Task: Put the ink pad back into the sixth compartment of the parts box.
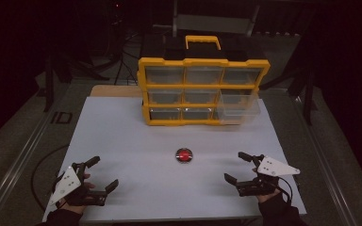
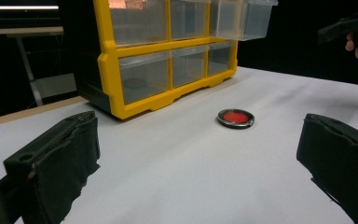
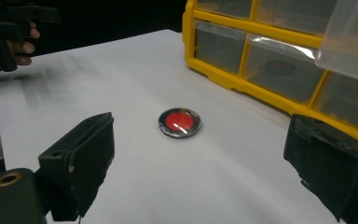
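At the left of the high view, the left gripper (image 1: 101,173) rests low over the near edge of the white table (image 1: 122,127), held by a hand (image 1: 73,195) that comes in from the bottom. Its 2 black jaws stand wide apart and grip nothing — in the left gripper view they frame bare tabletop, with open space between them.

Near the middle of the table lies a small round disc (image 1: 184,155), red in the centre with a dark, shiny rim. It sits flat on the surface, apart from both grippers and roughly between them, a little farther from the person. In the left gripper view the disc (image 2: 235,118) lies ahead and to the right.

Behind it stands a yellow drawer cabinet (image 1: 202,89) with clear drawers in 3 rows of 3 and a yellow handle on top. One clear drawer (image 1: 238,109) at its right side is pulled out.

At the right, the right gripper (image 1: 238,166) hovers low over the table — jaws spread wide, holding nothing, with the disc (image 3: 179,122) ahead of them.
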`<state>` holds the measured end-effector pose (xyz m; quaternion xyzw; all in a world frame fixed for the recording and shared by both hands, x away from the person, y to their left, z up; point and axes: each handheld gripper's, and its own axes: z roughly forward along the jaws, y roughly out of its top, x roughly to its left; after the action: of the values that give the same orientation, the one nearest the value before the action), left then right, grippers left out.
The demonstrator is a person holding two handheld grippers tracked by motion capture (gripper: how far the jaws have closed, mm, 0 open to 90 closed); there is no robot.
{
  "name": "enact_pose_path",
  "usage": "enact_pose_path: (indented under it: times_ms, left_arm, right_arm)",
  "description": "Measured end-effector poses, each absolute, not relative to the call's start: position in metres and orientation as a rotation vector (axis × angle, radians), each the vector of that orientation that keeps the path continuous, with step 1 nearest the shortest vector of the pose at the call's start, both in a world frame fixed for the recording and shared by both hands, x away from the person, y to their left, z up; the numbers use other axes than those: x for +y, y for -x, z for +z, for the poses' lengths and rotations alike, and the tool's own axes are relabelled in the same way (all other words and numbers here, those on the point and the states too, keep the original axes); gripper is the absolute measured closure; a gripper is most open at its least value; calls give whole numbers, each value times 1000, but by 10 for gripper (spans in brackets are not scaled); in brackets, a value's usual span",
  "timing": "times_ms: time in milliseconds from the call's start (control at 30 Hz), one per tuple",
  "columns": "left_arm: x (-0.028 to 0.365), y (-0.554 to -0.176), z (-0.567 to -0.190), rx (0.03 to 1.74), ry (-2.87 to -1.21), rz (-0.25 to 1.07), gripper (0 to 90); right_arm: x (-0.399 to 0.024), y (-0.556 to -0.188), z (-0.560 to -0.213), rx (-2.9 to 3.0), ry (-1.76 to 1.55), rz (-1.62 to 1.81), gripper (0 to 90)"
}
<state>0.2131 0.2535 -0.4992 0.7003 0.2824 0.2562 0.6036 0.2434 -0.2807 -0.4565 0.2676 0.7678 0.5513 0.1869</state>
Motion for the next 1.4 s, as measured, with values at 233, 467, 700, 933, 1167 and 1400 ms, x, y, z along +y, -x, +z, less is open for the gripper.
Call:
enact_pose_path:
  times_ms: [233,467,700,933,1167,1400]
  left_arm:
    - [254,-213,-499,654,-1622,587,0]
    - [253,-213,-500,653,-1624,583,0]
    - [253,-214,-499,653,-1624,582,0]
    - [253,-213,-499,651,-1626,578,0]
    - [252,-213,-500,649,-1627,576,0]
    - [252,-213,-499,649,-1626,572,0]
  right_arm:
    - [-274,-253,-441,2154,-708,1550,88]
    - [-269,-262,-430,2153,-688,1547,88]
    - [-258,-273,-423,2177,-675,1540,88]
    - [-250,-281,-420,2196,-659,1550,88]
    - [-233,-292,-420,2252,-626,1545,89]
    - [-220,-300,-422,2275,-606,1539,88]
